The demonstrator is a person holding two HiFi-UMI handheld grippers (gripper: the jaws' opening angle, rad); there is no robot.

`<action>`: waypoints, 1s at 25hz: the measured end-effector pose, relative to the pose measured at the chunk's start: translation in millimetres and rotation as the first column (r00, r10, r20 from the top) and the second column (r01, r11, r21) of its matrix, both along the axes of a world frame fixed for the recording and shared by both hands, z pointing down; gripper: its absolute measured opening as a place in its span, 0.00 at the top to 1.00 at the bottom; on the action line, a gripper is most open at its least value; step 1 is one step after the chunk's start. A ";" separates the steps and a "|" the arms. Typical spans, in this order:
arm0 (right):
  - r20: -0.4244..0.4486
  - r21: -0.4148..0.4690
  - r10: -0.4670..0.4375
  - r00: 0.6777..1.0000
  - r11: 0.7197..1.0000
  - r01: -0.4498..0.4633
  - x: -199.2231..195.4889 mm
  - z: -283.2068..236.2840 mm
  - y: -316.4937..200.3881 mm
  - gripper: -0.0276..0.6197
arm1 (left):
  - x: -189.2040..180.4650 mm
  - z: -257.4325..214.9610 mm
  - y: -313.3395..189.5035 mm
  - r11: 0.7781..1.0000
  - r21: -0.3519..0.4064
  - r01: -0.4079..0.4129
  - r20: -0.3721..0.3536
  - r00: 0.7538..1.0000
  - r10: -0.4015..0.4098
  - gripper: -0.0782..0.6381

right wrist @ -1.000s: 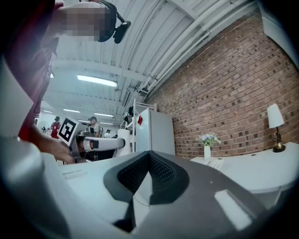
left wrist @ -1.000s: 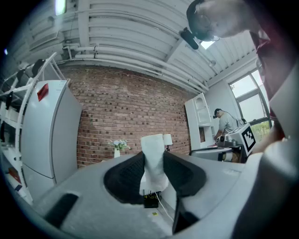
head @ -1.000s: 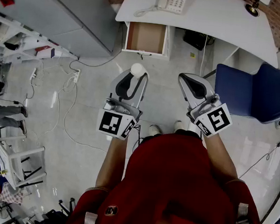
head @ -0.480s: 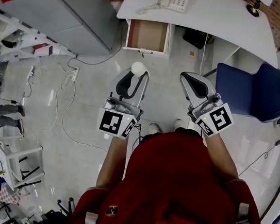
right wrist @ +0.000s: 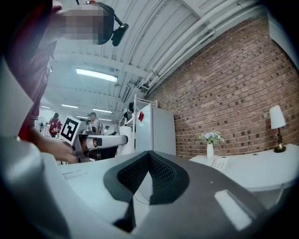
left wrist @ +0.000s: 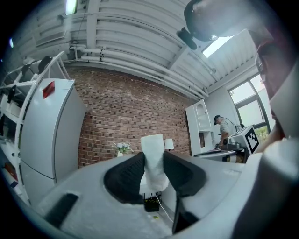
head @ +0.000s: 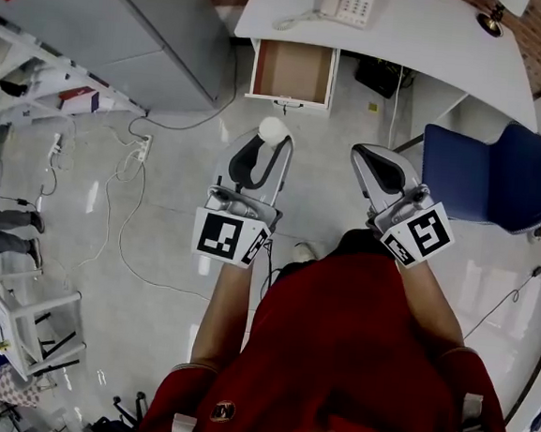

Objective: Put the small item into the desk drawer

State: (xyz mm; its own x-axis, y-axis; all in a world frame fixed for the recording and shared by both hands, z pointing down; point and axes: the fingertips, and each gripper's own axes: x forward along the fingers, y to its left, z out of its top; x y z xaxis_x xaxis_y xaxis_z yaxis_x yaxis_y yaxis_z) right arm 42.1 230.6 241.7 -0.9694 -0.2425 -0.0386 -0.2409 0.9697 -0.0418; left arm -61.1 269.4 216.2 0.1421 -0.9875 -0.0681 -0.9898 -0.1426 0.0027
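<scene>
The floor (head: 159, 201) was glossy pale tile. The tabletop (head: 437, 37) looked smooth and white, the drawer (head: 293, 71) brown and wood-like inside. The small item (left wrist: 152, 149) seemed soft, matt white. The fingers (left wrist: 124, 179) of the left gripper (head: 269, 143) bore black ribbed pads.

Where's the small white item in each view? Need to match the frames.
Head view: small white item upper centre, at the tip of the left gripper, short of the open drawer.
Left gripper view: centre, pinched between the black pads.
Right gripper view: not clearly in it; a pale shape at far left can't be confirmed.
Shared landmark: the grey fridge.
</scene>
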 end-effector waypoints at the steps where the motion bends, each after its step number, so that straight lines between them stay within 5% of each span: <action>1: -0.010 0.002 0.002 1.000 1.000 -0.002 -3.0 2.2 1.3 0.94 | -3.5 2.7 -1.2 1.000 -0.001 -0.004 -0.006 1.000 0.004 0.71; 12: -0.031 -0.010 0.046 0.998 0.999 -0.047 -24.4 15.1 -42.2 0.94 | -31.4 29.4 -46.2 0.998 -0.053 -0.036 -0.047 0.998 0.034 0.71; 25: -0.046 -0.070 0.056 0.997 0.996 -0.059 -62.6 60.3 -196.3 0.94 | -72.7 97.1 -196.6 0.979 -0.200 -0.025 -0.056 0.998 0.014 0.71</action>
